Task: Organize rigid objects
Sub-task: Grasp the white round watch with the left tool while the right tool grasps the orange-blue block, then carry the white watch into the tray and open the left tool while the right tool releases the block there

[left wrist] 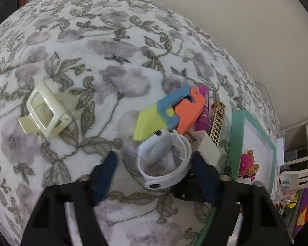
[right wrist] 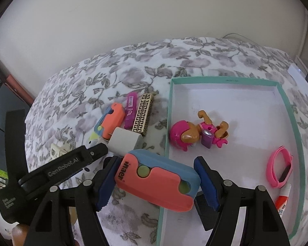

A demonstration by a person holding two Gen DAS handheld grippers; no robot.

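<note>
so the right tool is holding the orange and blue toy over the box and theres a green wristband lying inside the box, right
Not quite: the wristband in the box is pink, not green, as the right wrist view shows. The right tool does hold the orange and blue toy over the box edge.

Two wristbands (right wrist: 279, 170), two orange-blue toys (right wrist: 157, 183); one doll (right wrist: 192, 134), one tray (right wrist: 223, 80)

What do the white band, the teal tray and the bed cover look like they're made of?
White band: probably soft silicone or rubber, smooth and matte, curled in a loop with a press stud. Teal tray: looks like cardboard, with thin folded walls and a flat white inside. Bed cover: plush fleece-like fabric, fuzzy nap, printed grey flowers.
</note>
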